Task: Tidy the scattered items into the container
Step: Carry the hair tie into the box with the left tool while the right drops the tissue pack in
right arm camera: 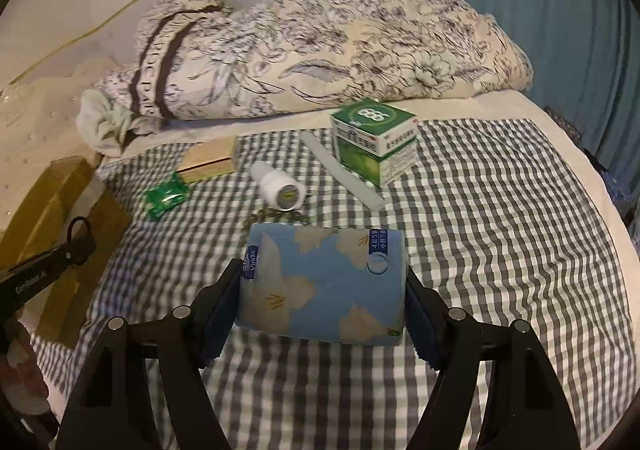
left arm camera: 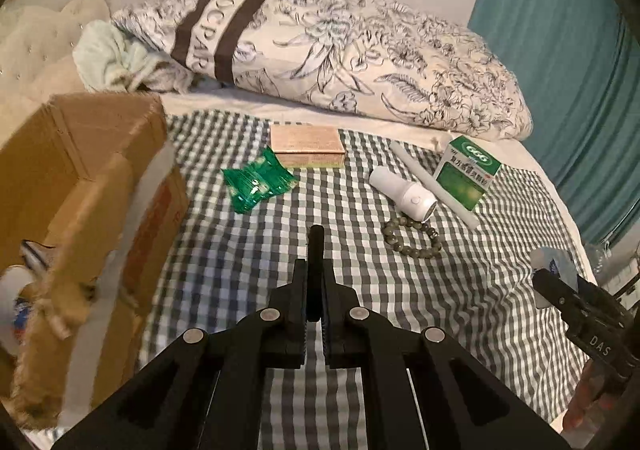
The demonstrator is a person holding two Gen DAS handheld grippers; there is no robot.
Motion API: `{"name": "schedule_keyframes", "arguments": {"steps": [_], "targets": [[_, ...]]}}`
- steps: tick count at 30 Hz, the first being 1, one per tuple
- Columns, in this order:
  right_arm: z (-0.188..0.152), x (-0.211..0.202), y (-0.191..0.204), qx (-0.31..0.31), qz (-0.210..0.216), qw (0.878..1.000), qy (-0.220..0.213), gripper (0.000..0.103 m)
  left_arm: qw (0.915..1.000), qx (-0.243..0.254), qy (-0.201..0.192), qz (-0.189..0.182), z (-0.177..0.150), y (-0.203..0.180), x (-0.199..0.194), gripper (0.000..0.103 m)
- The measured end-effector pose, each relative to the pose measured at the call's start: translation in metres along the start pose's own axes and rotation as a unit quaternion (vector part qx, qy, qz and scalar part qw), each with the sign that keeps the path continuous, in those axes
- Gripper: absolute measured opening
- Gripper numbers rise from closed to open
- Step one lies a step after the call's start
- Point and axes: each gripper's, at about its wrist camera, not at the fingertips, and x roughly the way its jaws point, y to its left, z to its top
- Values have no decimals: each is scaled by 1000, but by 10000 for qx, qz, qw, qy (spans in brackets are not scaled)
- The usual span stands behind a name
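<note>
Between the jaws of the right gripper (right arm camera: 322, 286) a blue tissue pack (right arm camera: 324, 282) is clamped by its two short ends and held clear of the checked cloth (right arm camera: 500, 210) on the bed. The pack is seen to be soft and plump, wrapped in pale blue film printed with beige leaves, and it is judged likely to give a little under pressure.

The jaws of the left gripper (left arm camera: 316, 274) are closed narrow on a slim black item (left arm camera: 316, 250), whose nature cannot be told; in the right wrist view a small loop is seen at its tip.

Much is judged to remain undone. Near the middle of the cloth a bead bracelet (left arm camera: 412, 238), a white bottle (left arm camera: 404, 196) and a white stick (left arm camera: 432, 182) are left lying close together, with a green medicine box (left arm camera: 468, 172) just beside the stick toward the far right corner. Toward the far left, a green sachet (left arm camera: 258, 182) and a beige flat box (left arm camera: 306, 144) are found touching. The cardboard box (left arm camera: 80, 186) stands open at the bed's left edge, with some things already inside, too blurred to be named.
</note>
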Motion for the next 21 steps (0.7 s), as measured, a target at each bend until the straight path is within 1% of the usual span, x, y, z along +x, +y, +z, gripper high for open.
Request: {"name": "schedule_keyframes", "arguments": {"steps": [10,14,18,21], "targets": [[-1,-47,47,-423,369,9981,-268,73,9995,37,-313,95,-5,4,-62,6],[-1,-64,62,-536,450,9968,-382,73,9988,26,-449,169,-7,10,-87,6],[1,-78,78,-618,554,9955,-466,73,9981,31,-553,259,-8,21,-110,6],[4,-87,94,-716,676,9937,-542,73,9974,-65,-637,320,-6,34,-125,6]]}}
